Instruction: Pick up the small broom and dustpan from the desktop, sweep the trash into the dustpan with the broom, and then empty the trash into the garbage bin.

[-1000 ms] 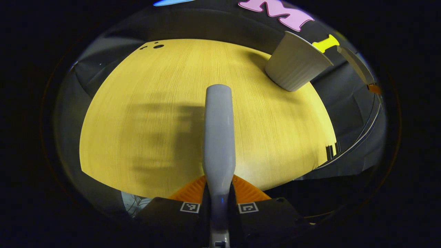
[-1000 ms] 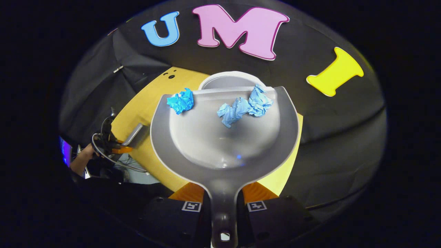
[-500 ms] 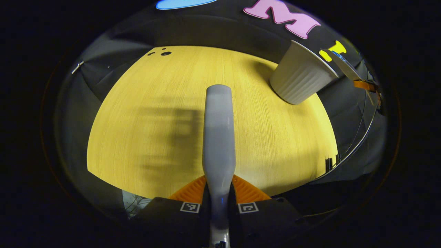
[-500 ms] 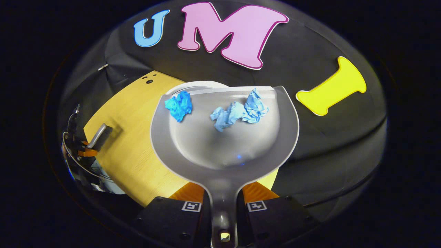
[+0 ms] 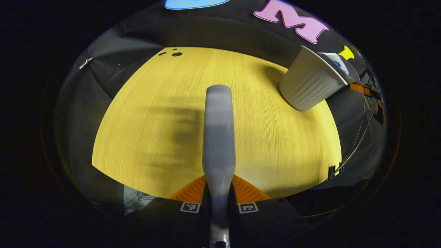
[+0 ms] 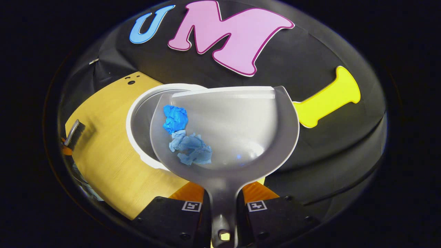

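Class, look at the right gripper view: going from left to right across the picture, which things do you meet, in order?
Grey-handled small broom at the far left → bare yellow wooden desktop → white round garbage bin → crumpled blue paper trash lying in the grey plastic dustpan.

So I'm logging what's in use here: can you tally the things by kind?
Paper wads: 2 (bright blue, pale blue)
Dustpan: 1
Broom: 1
Garbage bin: 1
Total: 5
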`<state>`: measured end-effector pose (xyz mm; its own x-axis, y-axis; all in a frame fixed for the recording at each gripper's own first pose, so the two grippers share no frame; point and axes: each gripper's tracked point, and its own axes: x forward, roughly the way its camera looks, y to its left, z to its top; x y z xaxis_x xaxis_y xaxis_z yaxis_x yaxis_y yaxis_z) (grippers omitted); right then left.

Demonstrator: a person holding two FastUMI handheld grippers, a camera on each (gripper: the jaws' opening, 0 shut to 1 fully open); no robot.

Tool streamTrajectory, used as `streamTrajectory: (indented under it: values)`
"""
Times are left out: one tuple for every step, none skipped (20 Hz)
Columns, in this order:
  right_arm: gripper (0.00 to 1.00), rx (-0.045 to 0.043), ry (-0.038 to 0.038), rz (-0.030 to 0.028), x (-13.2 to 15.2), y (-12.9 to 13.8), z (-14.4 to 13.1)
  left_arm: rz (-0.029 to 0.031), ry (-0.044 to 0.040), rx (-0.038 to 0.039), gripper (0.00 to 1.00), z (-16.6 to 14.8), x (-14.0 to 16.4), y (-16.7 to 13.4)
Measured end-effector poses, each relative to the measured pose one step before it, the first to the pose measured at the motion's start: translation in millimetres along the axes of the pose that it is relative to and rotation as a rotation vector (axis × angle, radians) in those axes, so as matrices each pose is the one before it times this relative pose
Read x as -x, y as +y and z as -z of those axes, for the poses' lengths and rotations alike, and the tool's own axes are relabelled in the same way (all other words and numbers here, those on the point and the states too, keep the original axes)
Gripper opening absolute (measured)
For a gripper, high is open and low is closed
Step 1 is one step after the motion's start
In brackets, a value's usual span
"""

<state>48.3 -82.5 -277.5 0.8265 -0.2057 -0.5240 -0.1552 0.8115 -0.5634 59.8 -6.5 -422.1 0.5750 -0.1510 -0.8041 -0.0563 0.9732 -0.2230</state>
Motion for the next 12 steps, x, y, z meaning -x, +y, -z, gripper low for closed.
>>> streamTrajectory:
  values:
    - [0.33, 0.01615, -0.00543, 0.01455, -2.06, 2.29, -1.52, -0.00715, -0.00006, 0.00382, 0.25, -2.38, 1.03, 1.93]
    - [0.33, 0.02214, -0.00454, 0.01517, -1.74, 1.98, -1.86, -0.01327, -0.00040, -0.00209, 0.26, -1.50, -0.57, 1.23]
    - [0.33, 0.02087, -0.00994, 0.01882, -0.68, 1.55, -1.60, -0.00531, -0.00740, -0.00186, 0.30, -1.13, 0.96, 0.20]
    - [0.33, 0.03515, -0.00840, 0.03342, -1.50, 0.05, -0.55, 0.00310, -0.00720, 0.00202, 0.29, -1.29, 0.73, -1.14]
    - [0.33, 0.04529, -0.01493, 0.03549, 4.42, -0.31, -1.75, 0.00962, -0.00520, 0.00406, 0.26, -0.77, 0.78, -1.01]
    - [0.33, 0.04948, -0.00795, 0.03237, -3.61, -1.24, 1.19, 0.00804, -0.00309, 0.00166, 0.23, -2.08, 0.77, 1.69]
    - [0.33, 0.05888, -0.00826, 0.03436, 0.75, -1.57, -1.53, 0.00541, 0.00143, 0.00012, 0.26, -1.30, 1.21, 0.97]
    - [0.33, 0.05408, -0.01582, 0.02883, 0.44, 0.10, -1.48, 0.00482, 0.00317, -0.00053, 0.26, 2.06, -0.95, -0.28]
    - [0.33, 0.04519, -0.01143, 0.02831, 1.87, -0.28, -2.09, 0.00649, 0.00522, 0.00122, 0.26, -0.05, -0.22, -0.13]
    - [0.33, 0.01877, -0.00785, 0.01938, 0.62, 0.90, -2.23, 0.00713, 0.00580, 0.00318, 0.26, -0.54, 0.58, -0.43]
    - [0.33, 0.00740, -0.00186, 0.01092, 1.36, -0.86, -0.65, 0.01236, 0.00477, 0.00582, 0.26, 0.07, 0.61, -1.38]
    - [0.33, 0.00852, 0.00747, 0.00973, -0.36, -1.65, 1.64, 0.00875, 0.00173, 0.00207, 0.26, -1.28, 0.37, 1.73]
